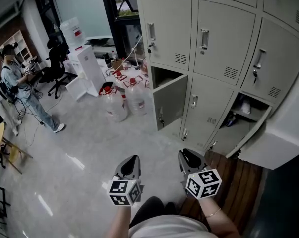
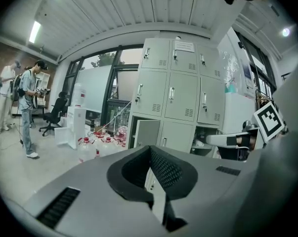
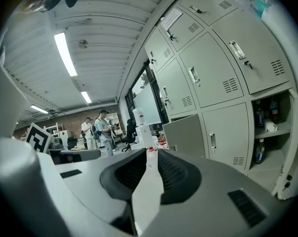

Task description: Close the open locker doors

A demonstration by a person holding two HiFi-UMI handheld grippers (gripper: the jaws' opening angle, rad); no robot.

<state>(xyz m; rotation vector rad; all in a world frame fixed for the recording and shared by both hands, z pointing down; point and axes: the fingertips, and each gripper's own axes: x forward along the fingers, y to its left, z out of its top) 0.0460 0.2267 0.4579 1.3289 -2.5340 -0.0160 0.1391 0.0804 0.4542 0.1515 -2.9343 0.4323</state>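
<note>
Head view shows two doors hanging open low on the lockers (image 1: 218, 38): the left door (image 1: 170, 100) and the right door (image 1: 249, 133). Bottles (image 3: 260, 149) stand inside the right one. Left gripper (image 1: 133, 158) is pinched together on nothing; right gripper (image 1: 188, 154) has its jaws a little apart, empty

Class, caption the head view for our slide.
Left gripper and right gripper face the grey lockers, where the left door and the right door stand open.
</note>
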